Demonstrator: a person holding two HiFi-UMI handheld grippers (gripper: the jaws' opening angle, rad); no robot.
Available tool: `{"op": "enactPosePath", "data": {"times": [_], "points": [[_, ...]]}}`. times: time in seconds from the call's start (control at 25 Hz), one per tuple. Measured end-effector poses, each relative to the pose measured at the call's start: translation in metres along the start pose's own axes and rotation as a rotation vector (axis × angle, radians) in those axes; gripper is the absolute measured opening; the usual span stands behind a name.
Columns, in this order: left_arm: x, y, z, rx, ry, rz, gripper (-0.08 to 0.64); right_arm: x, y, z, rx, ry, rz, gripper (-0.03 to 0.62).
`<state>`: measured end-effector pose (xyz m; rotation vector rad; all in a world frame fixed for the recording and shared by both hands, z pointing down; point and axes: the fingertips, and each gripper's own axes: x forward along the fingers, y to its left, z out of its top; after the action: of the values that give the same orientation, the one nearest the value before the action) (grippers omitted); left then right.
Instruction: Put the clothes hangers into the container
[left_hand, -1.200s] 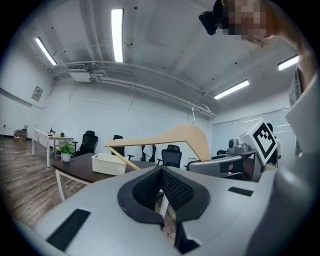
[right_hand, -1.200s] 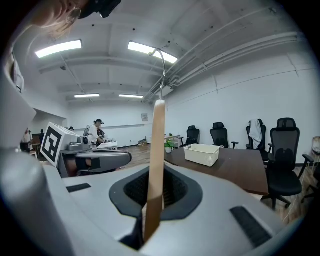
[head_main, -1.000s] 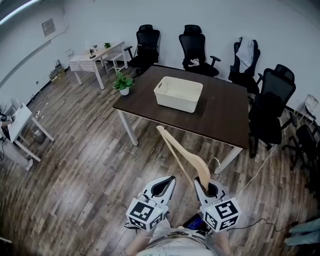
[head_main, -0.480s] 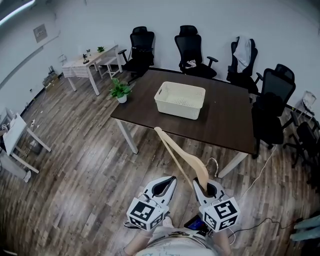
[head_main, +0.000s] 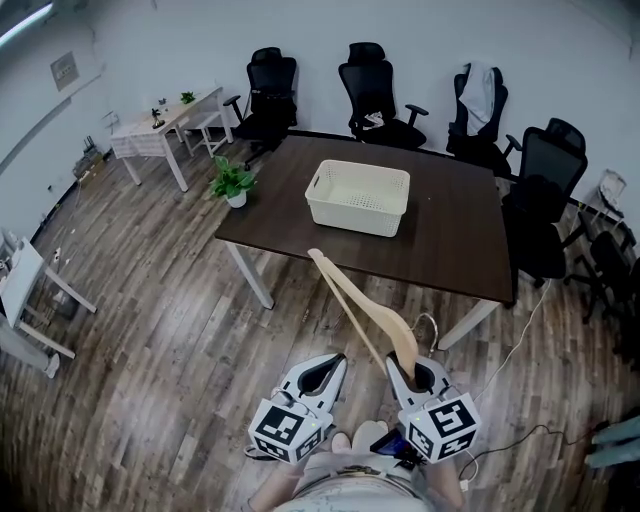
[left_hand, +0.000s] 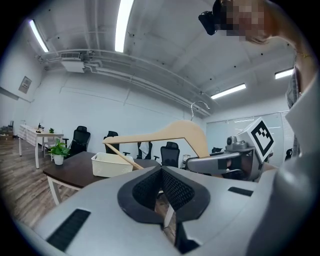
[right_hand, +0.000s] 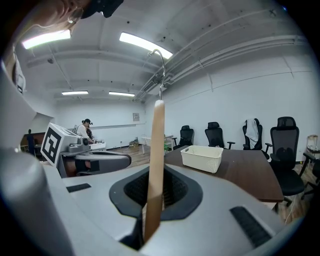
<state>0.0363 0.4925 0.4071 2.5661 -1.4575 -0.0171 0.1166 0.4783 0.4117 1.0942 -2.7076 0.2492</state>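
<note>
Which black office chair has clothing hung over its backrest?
The third chair from the left along the back wall: a pale garment drapes its backrest; other backrests are bare.

The wooden clothes hanger (head_main: 362, 312) stands between the jaws of the right gripper (head_main: 413, 370) and slants away ahead of it and to its left, hook (head_main: 430, 325) on the right side. The left gripper (head_main: 327, 368) sits just beside the right one, on its left. Ahead of both we find the table (head_main: 455, 245), and on it, well apart from the grippers, the basket (head_main: 358, 197) (nearer the far edge). A potted plant (head_main: 231, 182) is at the table's left edge. Office chairs (head_main: 371, 85) line the wall behind the table, more stand off to the right gripper's right, and a side table (head_main: 160, 118) lies far ahead on the left.
</note>
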Motion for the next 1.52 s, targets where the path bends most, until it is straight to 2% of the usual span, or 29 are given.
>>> {"op": "enactPosePath", "data": {"times": [0.56, 1.08, 1.52], "points": [[0.037, 0.037, 0.012, -0.013, -0.004, 0.016, 0.011, 0.046, -0.028, 0.018, -0.009, 0.016, 0.025, 0.025], [0.118, 0.056, 0.036, -0.003, -0.009, 0.015, 0.011, 0.083, -0.093, 0.046, -0.008, 0.012, 0.047, 0.026], [0.159, 0.066, 0.033, -0.006, -0.003, 0.062, 0.011, 0.105, -0.138, 0.053, -0.015, 0.003, 0.086, 0.025]]}}
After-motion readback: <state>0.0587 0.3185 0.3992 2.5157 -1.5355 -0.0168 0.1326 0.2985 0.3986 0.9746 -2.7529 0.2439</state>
